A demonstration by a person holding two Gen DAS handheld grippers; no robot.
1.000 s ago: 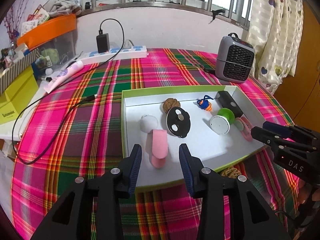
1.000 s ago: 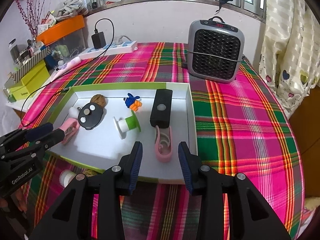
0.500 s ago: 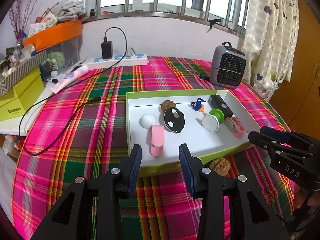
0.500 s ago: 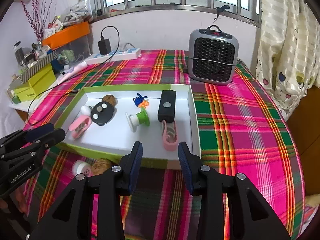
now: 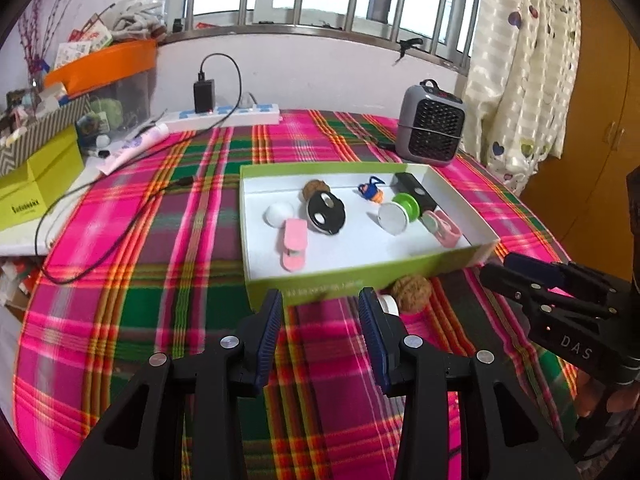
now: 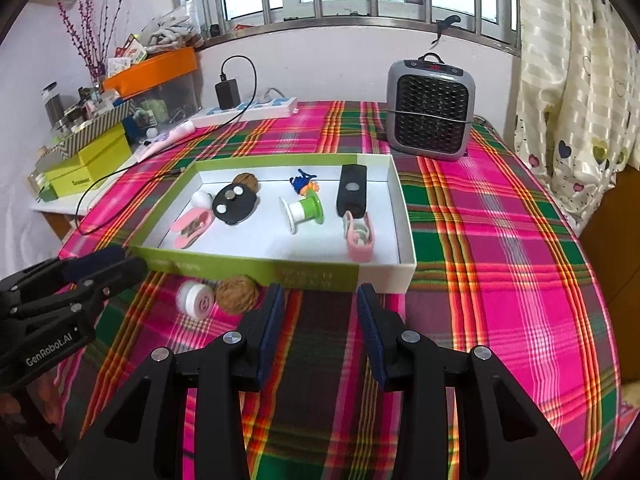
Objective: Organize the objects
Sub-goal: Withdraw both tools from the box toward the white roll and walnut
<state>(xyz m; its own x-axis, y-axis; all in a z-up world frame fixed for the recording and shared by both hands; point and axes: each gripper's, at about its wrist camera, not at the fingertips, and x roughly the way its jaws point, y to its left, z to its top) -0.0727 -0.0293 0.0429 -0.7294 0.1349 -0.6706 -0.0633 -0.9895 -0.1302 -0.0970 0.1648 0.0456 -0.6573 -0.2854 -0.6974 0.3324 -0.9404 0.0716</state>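
Two walnuts (image 6: 237,294) — one outside green box (image 6: 304,272), two pink clips (image 6: 192,227), left claw (image 5: 320,320), right claw (image 6: 320,318) — both open

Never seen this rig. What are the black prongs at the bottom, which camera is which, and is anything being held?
No robot here: a person holds one pair of tongs in each hand, with a fisheye camera on each looking forward along its two fingers.

In the left wrist view the prongs at the bottom are the left tongs; the right tongs poke in from the side. The right wrist view shows the right tongs from their own camera.

Both are open and hold nothing.

On the plaid table sits a green box holding small items: two pink clips, a spool, a black disc, a walnut. Outside it, against its near wall, lie another walnut and a small white jar. A heater stands behind.
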